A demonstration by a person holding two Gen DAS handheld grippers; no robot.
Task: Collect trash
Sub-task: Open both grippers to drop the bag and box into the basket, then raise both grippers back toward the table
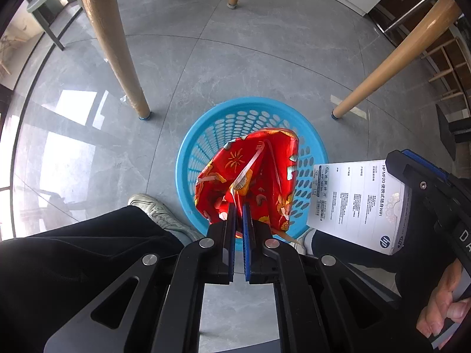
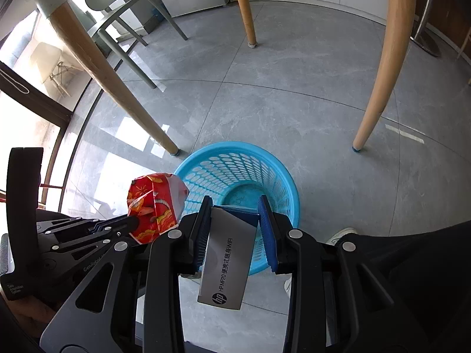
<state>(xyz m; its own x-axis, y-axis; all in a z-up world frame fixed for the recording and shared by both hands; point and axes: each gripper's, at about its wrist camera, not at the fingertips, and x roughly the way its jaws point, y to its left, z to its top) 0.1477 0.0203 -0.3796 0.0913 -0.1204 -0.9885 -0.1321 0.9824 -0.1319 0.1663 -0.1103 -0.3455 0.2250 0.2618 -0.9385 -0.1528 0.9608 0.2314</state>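
Observation:
A blue perforated basket (image 1: 206, 135) stands on the grey floor; it also shows in the right wrist view (image 2: 244, 164), with nothing visible inside. My left gripper (image 1: 239, 210) is shut on a red patterned wrapper bag (image 1: 259, 173) and holds it over the basket's near side. The bag also shows in the right wrist view (image 2: 156, 203). My right gripper (image 2: 235, 206) is shut on a white HP box (image 2: 226, 259) held above the basket's near rim. The box also shows at the right of the left wrist view (image 1: 359, 203).
Wooden table legs (image 1: 117, 47) (image 1: 391, 58) (image 2: 379, 67) stand around the basket. A green chair (image 2: 123, 8) is at the back left. My legs and white shoes (image 1: 156, 211) are close to the basket.

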